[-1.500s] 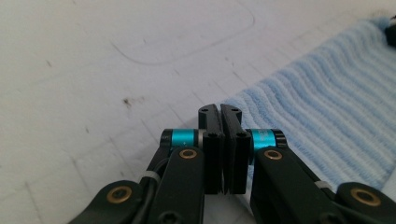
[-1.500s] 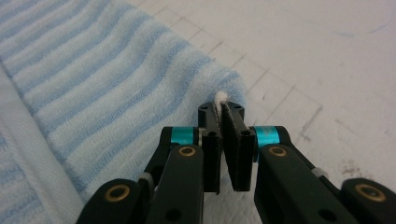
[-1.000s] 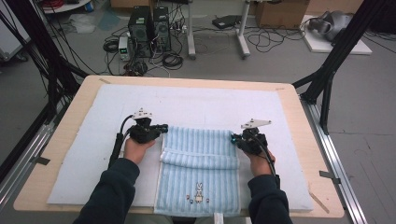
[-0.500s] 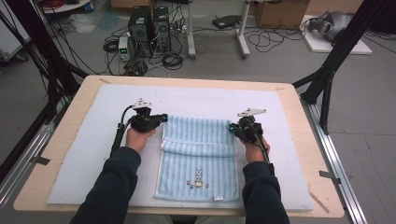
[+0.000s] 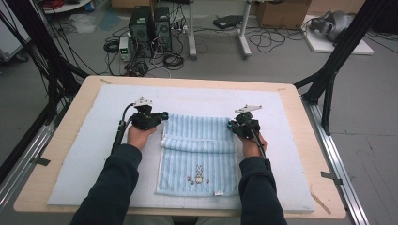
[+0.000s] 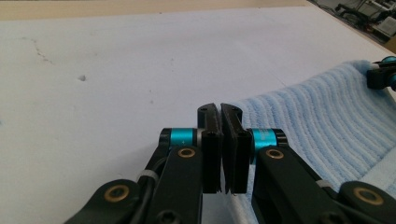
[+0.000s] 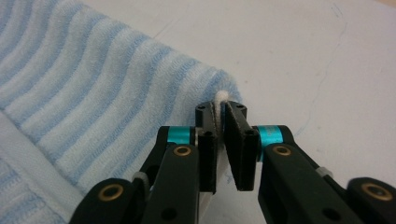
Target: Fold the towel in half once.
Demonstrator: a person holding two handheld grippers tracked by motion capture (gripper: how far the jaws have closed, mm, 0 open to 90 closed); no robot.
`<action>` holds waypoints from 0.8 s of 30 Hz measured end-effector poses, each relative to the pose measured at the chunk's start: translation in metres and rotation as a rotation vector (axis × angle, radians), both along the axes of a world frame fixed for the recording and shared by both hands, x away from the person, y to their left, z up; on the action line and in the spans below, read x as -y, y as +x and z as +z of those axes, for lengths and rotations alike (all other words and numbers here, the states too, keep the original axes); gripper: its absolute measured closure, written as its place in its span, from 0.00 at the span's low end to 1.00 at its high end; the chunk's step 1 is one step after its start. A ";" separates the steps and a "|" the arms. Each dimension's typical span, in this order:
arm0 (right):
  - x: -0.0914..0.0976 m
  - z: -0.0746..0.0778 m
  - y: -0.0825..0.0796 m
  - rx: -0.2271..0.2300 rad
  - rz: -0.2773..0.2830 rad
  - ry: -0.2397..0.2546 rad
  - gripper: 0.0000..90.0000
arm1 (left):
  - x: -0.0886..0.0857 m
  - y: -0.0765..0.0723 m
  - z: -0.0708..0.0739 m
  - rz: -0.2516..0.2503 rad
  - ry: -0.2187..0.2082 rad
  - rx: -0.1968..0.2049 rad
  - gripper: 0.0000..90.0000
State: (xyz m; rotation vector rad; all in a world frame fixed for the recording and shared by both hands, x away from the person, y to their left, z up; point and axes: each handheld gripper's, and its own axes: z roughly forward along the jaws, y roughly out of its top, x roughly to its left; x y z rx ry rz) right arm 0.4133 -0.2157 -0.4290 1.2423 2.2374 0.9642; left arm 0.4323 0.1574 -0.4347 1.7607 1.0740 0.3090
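While our left gripper (image 6: 220, 109) sat nearly closed beside the soft, floppy towel (image 5: 199, 150) on the white mat (image 5: 84, 159), our right gripper (image 7: 223, 108), jaws just easing apart, loosely pinched its far corner, the best hold.

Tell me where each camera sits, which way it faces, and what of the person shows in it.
High view: above the person's side, looking forward and down on the table; both forearms, left claw and right claw.
Left gripper view: rides the left claw, looking along its jaws over the white mat.
Right gripper view: rides the right claw, a towel corner between its jaws.
Shared: all three show the blue striped towel.
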 end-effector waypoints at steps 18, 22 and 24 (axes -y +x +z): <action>0.009 0.026 -0.028 0.024 0.082 0.126 0.60 | 0.000 -0.039 0.004 -0.142 -0.082 -0.021 0.48; 0.008 0.024 -0.038 0.015 0.120 0.121 0.62 | 0.000 -0.048 0.001 -0.169 -0.048 -0.040 0.52; 0.008 0.022 -0.042 0.010 0.139 0.117 0.62 | -0.002 -0.050 0.000 -0.153 -0.036 -0.043 0.56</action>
